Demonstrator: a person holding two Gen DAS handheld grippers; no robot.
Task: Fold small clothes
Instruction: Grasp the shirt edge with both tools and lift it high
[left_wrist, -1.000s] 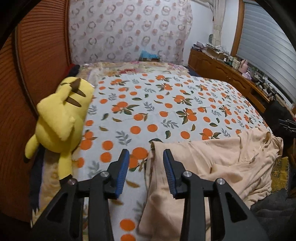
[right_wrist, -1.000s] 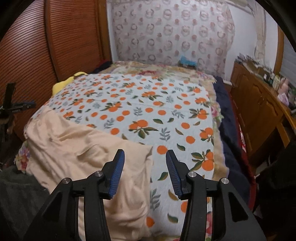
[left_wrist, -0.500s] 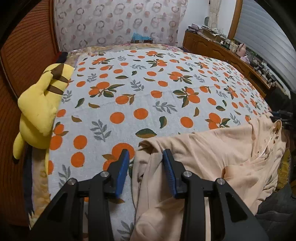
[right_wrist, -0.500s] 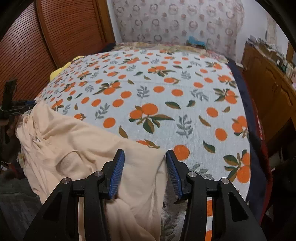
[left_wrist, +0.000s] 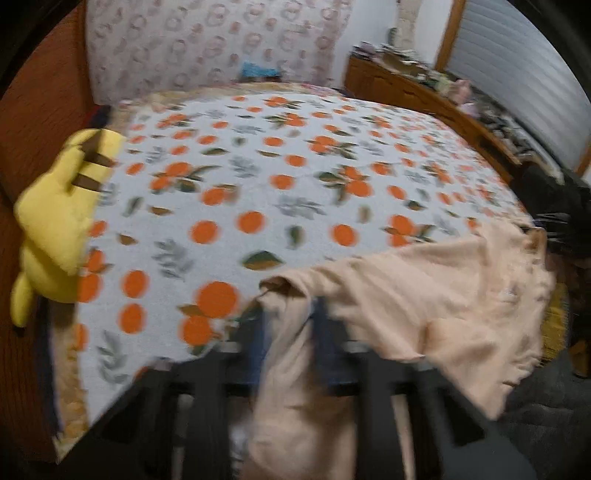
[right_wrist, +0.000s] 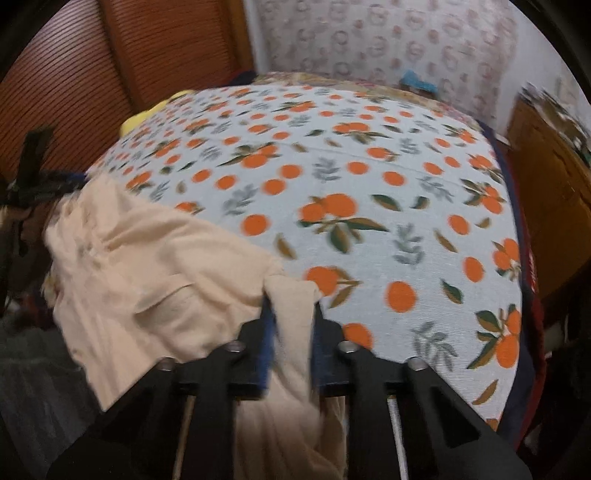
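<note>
A peach-coloured garment (left_wrist: 424, 295) lies rumpled along the near edge of the bed and hangs over it. My left gripper (left_wrist: 290, 325) is shut on its left corner, with cloth bunched between the blue pads. In the right wrist view the same garment (right_wrist: 147, 266) spreads to the left, and my right gripper (right_wrist: 291, 314) is shut on its right corner. Both views are blurred by motion.
The bed has a white cover with orange fruit print (left_wrist: 277, 184). A yellow plush toy (left_wrist: 59, 221) lies at the bed's left edge by a wooden slatted wall (right_wrist: 74, 92). A cluttered wooden sideboard (left_wrist: 443, 107) runs along the right side.
Both grippers moved forward onto the garment's corners and shut on the cloth. Before they were open just short of it. The garment is now pulled up and bunched at both ends.
</note>
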